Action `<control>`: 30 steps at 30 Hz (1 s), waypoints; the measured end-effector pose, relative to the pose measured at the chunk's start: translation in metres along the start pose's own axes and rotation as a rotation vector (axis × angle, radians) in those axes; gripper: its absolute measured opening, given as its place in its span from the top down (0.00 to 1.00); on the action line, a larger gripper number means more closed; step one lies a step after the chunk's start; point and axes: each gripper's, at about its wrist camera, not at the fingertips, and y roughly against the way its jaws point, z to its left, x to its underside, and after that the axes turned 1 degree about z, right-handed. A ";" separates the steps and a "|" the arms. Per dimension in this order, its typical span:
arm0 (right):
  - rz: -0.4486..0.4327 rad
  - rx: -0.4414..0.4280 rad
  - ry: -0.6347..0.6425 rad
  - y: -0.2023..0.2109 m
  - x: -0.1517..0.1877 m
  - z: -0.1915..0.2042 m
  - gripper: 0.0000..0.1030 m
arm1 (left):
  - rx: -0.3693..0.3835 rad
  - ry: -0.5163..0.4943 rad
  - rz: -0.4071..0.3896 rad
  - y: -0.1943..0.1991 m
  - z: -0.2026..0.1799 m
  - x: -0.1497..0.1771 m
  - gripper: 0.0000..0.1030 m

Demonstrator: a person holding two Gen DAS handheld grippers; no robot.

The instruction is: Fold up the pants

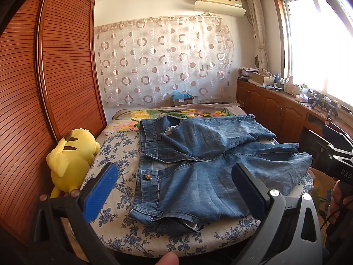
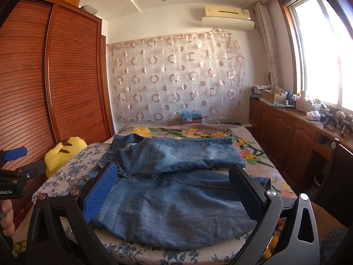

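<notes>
- The blue denim jeans [image 1: 198,165] lie on the bed [image 1: 123,154], waist to the left and legs running off to the right.
- The cloth looks thick and faded, with pale stitched seams and a round metal button [image 1: 147,176] at the waistband.
- One leg lies crooked over the other, and the front edge is bunched up near the bed's edge.
- The bed cover is soft with small blue flowers; farther back lies a blanket [image 2: 198,133] with big yellow and pink flowers.
- The left tongs [image 1: 174,194] are wide apart and hold nothing, above the near part of the jeans.
- The right tongs [image 2: 174,196] are also wide apart and hold nothing, above the leg end.
- Each has one bumpy blue pad [image 2: 101,193] and one black pad [image 2: 247,194].
- A fluffy yellow plush toy [image 1: 70,161] sits at the bed's left edge, against the brown slatted wardrobe [image 1: 44,77].
- Bare bed shows left of the waist and behind the jeans.
- A long wooden surface [image 2: 308,123] under the window holds many small things.
- Letters "DAS" show on the right tool in the left view; "Robot.AI" shows on the left tool in the right view.
</notes>
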 end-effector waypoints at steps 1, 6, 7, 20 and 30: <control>-0.002 0.001 0.000 0.000 0.000 0.000 0.00 | -0.001 0.000 0.000 0.000 0.000 0.000 0.00; 0.000 0.000 -0.002 -0.001 0.001 -0.003 0.00 | -0.001 0.002 0.004 0.000 -0.002 0.001 0.00; 0.000 0.001 -0.002 -0.001 0.001 -0.004 0.00 | -0.001 0.002 0.005 -0.001 -0.002 0.001 0.00; 0.035 -0.009 0.005 -0.018 0.010 0.014 0.00 | -0.005 0.012 0.083 -0.035 0.017 0.022 0.00; 0.095 -0.028 0.017 -0.046 0.025 -0.003 0.00 | 0.032 0.015 0.161 -0.079 0.045 0.035 0.00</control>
